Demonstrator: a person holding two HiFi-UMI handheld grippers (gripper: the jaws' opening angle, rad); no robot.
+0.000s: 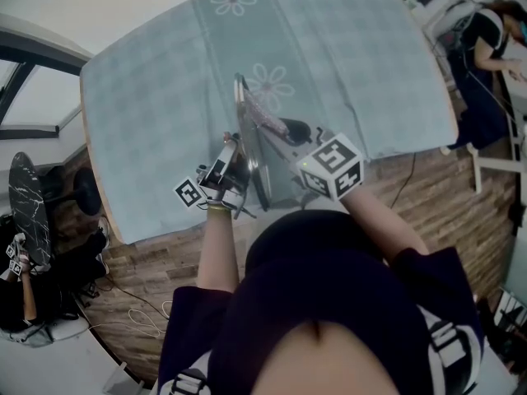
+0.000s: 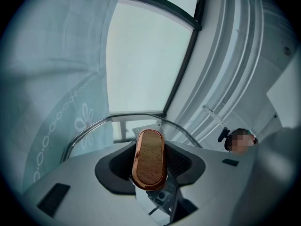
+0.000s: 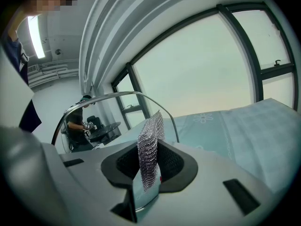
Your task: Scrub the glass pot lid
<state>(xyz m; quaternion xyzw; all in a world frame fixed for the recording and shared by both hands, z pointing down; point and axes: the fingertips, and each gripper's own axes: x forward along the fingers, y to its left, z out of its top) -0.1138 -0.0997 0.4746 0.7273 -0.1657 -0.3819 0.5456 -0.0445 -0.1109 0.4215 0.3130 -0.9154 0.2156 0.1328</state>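
Head view steeply down over table (image 1: 148, 97); gripper views close, sharing glass lid (image 3: 108, 117), opposite sides.

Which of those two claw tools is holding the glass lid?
The left gripper: its jaws clamp the wooden handle of the glass lid. The right gripper grips a metal mesh scrubber instead.

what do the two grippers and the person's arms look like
The left gripper and right gripper both have smooth pale grey bodies with dark rectangular slots, and black textured pads line the jaws. Each carries a white cube printed with black square markers: the left cube and the right cube. The person wears a dark short-sleeved top, leaving the forearms bare.
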